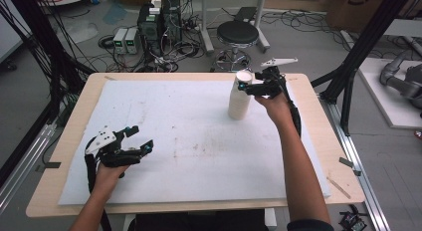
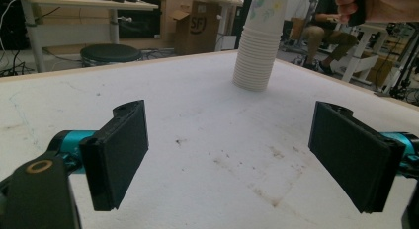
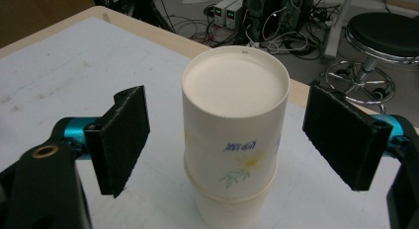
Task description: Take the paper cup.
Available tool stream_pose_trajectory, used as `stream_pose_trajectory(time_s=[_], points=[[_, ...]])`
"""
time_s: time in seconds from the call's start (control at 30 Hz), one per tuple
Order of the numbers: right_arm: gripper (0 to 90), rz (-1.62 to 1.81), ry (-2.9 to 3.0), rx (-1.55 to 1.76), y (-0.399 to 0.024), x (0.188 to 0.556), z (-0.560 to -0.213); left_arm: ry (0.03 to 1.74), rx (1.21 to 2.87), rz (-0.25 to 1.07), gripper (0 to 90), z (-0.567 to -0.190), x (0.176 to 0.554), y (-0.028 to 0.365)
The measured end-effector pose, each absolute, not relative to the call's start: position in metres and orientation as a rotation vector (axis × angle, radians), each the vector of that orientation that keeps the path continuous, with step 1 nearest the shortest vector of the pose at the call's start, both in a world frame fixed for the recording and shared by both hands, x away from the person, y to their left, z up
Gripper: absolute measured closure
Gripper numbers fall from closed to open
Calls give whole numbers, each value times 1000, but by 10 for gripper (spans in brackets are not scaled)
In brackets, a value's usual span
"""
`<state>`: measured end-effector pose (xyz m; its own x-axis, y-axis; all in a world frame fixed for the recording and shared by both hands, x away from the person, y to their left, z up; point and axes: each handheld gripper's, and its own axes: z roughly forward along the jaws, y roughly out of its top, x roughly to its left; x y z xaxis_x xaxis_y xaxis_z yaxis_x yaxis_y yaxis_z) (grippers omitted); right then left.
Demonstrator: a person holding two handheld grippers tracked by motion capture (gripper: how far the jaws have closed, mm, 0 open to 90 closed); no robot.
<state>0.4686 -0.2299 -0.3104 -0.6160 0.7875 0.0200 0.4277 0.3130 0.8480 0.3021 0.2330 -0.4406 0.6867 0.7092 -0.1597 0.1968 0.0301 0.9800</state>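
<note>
Right gripper (image 3: 225,140) jaws wide apart, cup stack (image 3: 232,135) between them, untouched; left gripper (image 2: 230,155) spread, empty, over stained white mat (image 1: 189,141); stool (image 1: 238,34), cables beyond table

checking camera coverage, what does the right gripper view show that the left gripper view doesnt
Right gripper view alone: the flat upturned base of the top cup, with the right gripper open on either side of it, not touching. Left gripper view alone: the ribbed rims low on the cup stack, and the open left gripper over bare stained mat. Both: the stack, the mat, a black stool.
</note>
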Motion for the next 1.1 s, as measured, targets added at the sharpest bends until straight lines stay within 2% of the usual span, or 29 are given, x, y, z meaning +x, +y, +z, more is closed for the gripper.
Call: stream_pose_trajectory(time_s=[0.33,0.53,0.67,0.83,1.1], points=[[193,1195,2219,1100,-221,489,-326,783,1523,459,155,-442,304,233],[315,1204,2211,1078,-217,491,-328,787,1523,460,156,-442,304,233],[323,1212,2200,1090,-219,491,-327,787,1527,461,157,-442,304,233],[325,1252,2177,1084,-222,489,-322,788,1526,461,157,-442,304,233],[338,1327,2117,1047,-225,477,-290,780,1526,454,163,-441,303,233]])
